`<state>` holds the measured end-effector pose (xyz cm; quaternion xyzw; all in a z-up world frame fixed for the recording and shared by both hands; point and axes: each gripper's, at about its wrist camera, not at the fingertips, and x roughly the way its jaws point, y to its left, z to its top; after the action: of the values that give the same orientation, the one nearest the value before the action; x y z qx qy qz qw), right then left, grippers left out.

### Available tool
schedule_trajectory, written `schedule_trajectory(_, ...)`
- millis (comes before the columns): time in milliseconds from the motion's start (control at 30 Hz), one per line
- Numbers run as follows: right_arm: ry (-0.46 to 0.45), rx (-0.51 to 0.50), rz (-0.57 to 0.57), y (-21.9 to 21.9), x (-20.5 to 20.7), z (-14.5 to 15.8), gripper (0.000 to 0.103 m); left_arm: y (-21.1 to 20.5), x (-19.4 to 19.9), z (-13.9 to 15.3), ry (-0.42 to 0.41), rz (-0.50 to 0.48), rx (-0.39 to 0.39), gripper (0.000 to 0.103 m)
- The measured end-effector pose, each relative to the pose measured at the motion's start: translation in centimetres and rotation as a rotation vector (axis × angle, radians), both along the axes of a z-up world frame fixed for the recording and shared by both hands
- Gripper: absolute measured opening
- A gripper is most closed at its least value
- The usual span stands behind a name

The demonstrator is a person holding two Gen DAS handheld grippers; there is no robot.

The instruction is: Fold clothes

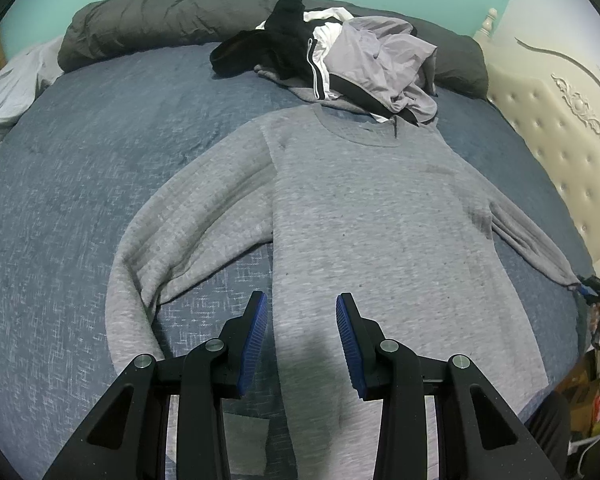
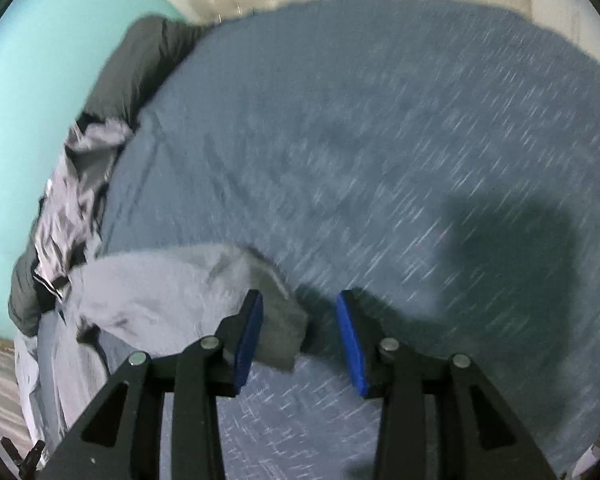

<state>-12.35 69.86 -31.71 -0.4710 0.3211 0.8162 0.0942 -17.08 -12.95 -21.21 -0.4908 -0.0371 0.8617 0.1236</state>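
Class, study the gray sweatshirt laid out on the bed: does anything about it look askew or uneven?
Yes. The gray sweatshirt lies flat, but its left sleeve curls in a loop, while the right sleeve stretches straight toward the right gripper. The clothes pile overlaps its collar.

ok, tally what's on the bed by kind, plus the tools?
Grey sweatshirt, laid flat: 1
Clothes heap, garments inside too tangled to count: 1
Dark duvet, bunched at the far edge: 1
Tools, left tool and right tool, both open: 2
Total: 5
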Motion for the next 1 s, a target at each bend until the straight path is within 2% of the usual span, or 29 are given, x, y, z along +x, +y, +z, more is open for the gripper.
schedule_trajectory(67,-0.013,0.002,0.003,-0.9,0.1,-0.4,0.041,0.1,-0.1,-0.1,-0.002,-0.002,-0.002,0.039)
schedule_trajectory(133,-0.004,-0.004,0.008,-1.4,0.4,-0.6,0.048,0.2,-0.2,-0.1,-0.004,-0.005,-0.002,0.039)
schedule_trajectory(400,0.004,0.001,0.026,-2.4,0.1,-0.5,0.048,0.8,-0.2,-0.3,-0.005,-0.014,0.005,0.039)
schedule_trajectory(500,0.003,0.039,0.064,-3.2,0.0,-0.4,0.034,0.8,-0.1,-0.3,-0.006,-0.016,0.005,0.039)
schedule_trajectory(567,-0.004,0.064,0.09,-3.7,-0.1,-0.6,0.018,0.7,0.0,-0.2,-0.007,-0.014,0.005,0.039)
schedule_trajectory(667,-0.002,0.09,0.097,-3.8,0.2,-0.8,0.007,0.7,0.0,-0.1,-0.005,-0.013,0.005,0.039)
schedule_trajectory(767,0.028,0.14,0.081,-3.8,0.6,-0.1,0.005,0.6,0.1,0.2,-0.002,-0.012,0.002,0.039)
schedule_trajectory(900,0.107,0.271,0.029,-2.1,1.5,3.1,0.004,0.3,0.0,0.3,0.0,-0.006,-0.001,0.039)
schedule_trajectory(1000,0.147,0.329,0.008,-0.8,1.5,5.2,0.004,0.0,-0.1,0.4,0.001,0.0,-0.002,0.039)
